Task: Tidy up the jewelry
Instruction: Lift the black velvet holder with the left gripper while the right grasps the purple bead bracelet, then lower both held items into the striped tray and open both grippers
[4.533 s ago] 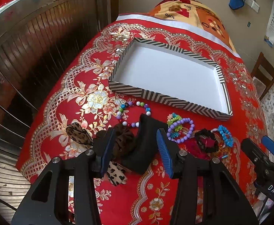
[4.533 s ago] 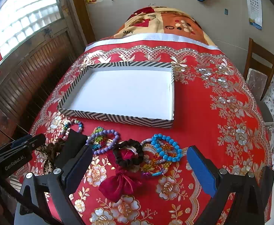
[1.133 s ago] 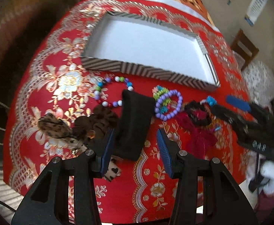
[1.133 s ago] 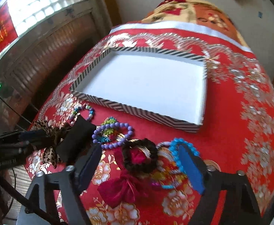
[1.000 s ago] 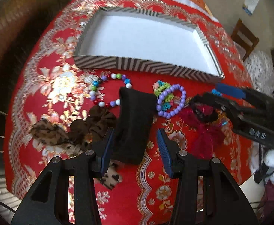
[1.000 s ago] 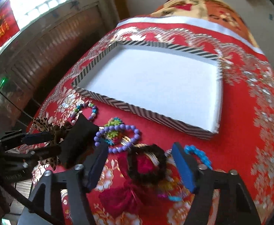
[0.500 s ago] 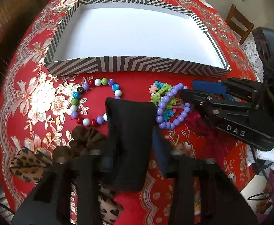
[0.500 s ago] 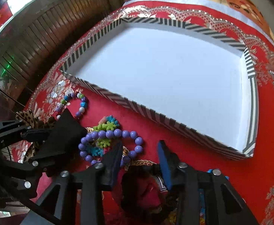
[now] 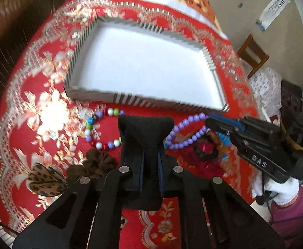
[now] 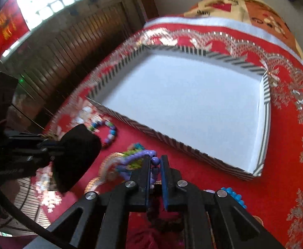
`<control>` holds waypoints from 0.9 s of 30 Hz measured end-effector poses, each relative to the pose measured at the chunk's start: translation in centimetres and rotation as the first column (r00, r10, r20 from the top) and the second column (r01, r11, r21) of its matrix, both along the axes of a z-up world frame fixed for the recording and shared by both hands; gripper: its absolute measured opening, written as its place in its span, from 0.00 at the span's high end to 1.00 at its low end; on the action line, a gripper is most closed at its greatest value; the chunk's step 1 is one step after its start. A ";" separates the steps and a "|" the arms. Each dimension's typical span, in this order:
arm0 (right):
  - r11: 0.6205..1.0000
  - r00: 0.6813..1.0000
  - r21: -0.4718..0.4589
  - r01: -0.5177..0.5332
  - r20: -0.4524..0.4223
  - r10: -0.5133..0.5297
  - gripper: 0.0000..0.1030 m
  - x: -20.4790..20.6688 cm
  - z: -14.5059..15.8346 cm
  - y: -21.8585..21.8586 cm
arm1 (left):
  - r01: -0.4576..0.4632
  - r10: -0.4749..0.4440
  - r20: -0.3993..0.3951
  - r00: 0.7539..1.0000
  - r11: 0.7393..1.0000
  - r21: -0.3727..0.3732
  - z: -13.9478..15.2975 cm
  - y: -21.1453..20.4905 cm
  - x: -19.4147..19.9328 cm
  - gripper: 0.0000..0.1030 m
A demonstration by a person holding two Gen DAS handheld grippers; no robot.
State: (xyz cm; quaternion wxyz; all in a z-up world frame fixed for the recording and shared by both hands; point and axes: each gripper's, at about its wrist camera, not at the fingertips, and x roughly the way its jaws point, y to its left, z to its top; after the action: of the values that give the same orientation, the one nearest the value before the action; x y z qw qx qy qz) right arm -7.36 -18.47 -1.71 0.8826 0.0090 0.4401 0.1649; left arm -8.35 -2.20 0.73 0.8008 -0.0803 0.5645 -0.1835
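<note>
Left gripper [image 9: 150, 161]: jaws have just been closing, now clamped on the black fabric pouch [image 9: 146, 137], which stands up between them. Right gripper [image 10: 156, 172]: jaws have just been closing, now pinched on the purple bead bracelet [image 10: 154, 167]; its loop trails off to their left.

Striped tray [image 9: 130, 99] with white floor sits on the red floral cloth [image 9: 37, 112] beyond both grippers, nothing in it. Its near wall stands between the jewelry and the tray floor.

On the cloth in front of that wall: multicolour bead bracelet [image 9: 101, 128] beside the pouch, brown scrunchie [image 9: 97, 164], leopard-print bow [image 9: 45, 180], black-and-red scrunchie [image 9: 203, 148] under the right gripper, blue bead bracelet [image 10: 235, 197] just right of the right jaws. Frames motion-blurred. Wooden chair [image 9: 253, 54] stands past the far right edge.
</note>
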 end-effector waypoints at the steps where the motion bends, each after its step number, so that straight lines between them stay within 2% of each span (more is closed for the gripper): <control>1: 1.000 1.000 0.012 -0.001 0.009 0.001 0.92 -0.3 0.7 -0.1 | -0.005 0.005 0.014 1.000 1.000 -0.003 0.8 0.0 0.1 0.91; 9: 0.999 0.996 0.044 0.007 0.091 -0.011 0.92 -1.2 5.8 -1.2 | -0.045 0.040 0.100 0.994 0.998 0.047 4.4 0.7 2.8 0.91; 14: 0.998 0.990 0.033 0.051 0.132 -0.055 0.92 -0.4 7.8 -2.7 | -0.061 0.050 0.123 0.991 0.994 0.090 4.1 0.9 5.4 0.91; 18: 0.995 0.989 0.040 0.087 0.115 -0.091 0.92 1.2 7.5 -3.7 | -0.073 0.054 0.133 0.990 0.987 0.142 3.0 0.6 7.7 0.91; 27: 0.990 0.990 0.025 0.140 0.016 -0.141 0.92 5.0 3.6 -5.4 | -0.079 0.059 0.102 0.993 0.976 0.204 -0.3 0.4 12.4 0.91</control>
State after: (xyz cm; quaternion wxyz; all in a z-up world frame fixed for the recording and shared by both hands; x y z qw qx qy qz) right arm -2.40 -23.89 1.94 0.8956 0.0491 0.4287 0.1078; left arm 4.05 -1.77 0.40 0.8367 -0.0071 0.5385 -0.0995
